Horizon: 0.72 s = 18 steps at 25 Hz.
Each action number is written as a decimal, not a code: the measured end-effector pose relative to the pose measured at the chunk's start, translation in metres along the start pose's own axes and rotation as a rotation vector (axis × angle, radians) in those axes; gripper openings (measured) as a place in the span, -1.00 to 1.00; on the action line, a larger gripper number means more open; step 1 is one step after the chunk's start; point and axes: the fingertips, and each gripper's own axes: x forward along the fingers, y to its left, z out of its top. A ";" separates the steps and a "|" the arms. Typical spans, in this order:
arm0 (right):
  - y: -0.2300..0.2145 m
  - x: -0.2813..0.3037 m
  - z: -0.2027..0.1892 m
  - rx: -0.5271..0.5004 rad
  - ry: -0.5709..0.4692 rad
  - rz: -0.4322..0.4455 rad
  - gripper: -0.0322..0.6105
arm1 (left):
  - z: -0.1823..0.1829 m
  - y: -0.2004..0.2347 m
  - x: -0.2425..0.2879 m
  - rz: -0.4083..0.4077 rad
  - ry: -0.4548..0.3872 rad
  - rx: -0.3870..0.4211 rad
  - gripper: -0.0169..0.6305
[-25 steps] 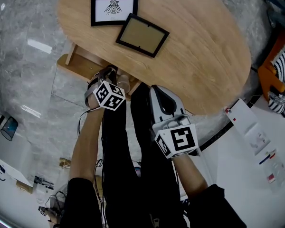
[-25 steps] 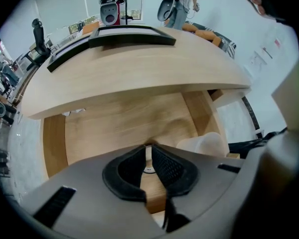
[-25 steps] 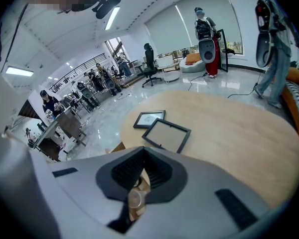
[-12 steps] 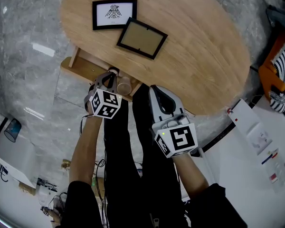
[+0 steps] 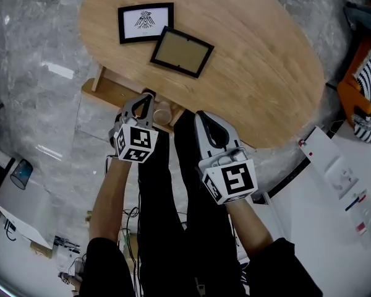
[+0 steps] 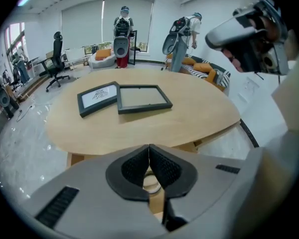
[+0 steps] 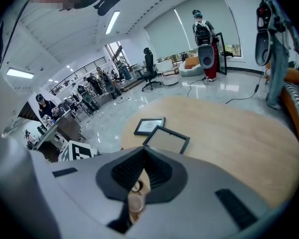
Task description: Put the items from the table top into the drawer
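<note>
Two picture frames lie on the oval wooden table (image 5: pixel 260 73): one with a bird print (image 5: pixel 146 22), one with a plain tan insert (image 5: pixel 182 51), touching at a corner. Under the table's left edge a wooden drawer (image 5: pixel 108 90) stands pulled out, with a small tan cup (image 5: pixel 162 112) in it. My left gripper (image 5: pixel 145 98) hangs above the drawer, its jaws just closed and meeting with nothing between them. In the left gripper view both frames (image 6: pixel 97 97) (image 6: pixel 142 97) lie ahead beyond the left gripper (image 6: pixel 149 158). My right gripper (image 5: pixel 205 117) is shut and empty, near the table's front edge.
A dark chair or stand base and white boards (image 5: pixel 334 172) lie on the floor at the right. An orange seat with a striped cloth (image 5: pixel 362 98) stands far right. Robots on stands (image 6: pixel 122 34) and office chairs fill the room behind the table. The person's legs (image 5: pixel 173 215) are below both grippers.
My left gripper has lifted up out of the drawer and drawn back toward me, and its jaws have closed. The cup stays in the drawer. The right gripper has kept still.
</note>
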 end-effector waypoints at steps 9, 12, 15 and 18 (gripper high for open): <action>-0.017 -0.012 0.002 0.058 -0.034 -0.055 -0.87 | 0.041 -0.002 0.004 -0.038 -0.045 0.112 -0.90; -0.021 -0.017 0.002 0.072 -0.043 -0.065 -0.87 | 0.052 -0.007 0.010 -0.057 -0.047 0.165 -0.71; -0.026 -0.021 -0.001 0.095 -0.051 -0.080 -0.87 | 0.063 -0.010 0.017 -0.069 -0.044 0.243 -0.56; -0.032 -0.024 -0.003 0.116 -0.058 -0.096 -0.87 | 0.073 -0.013 0.024 -0.084 -0.036 0.342 -0.55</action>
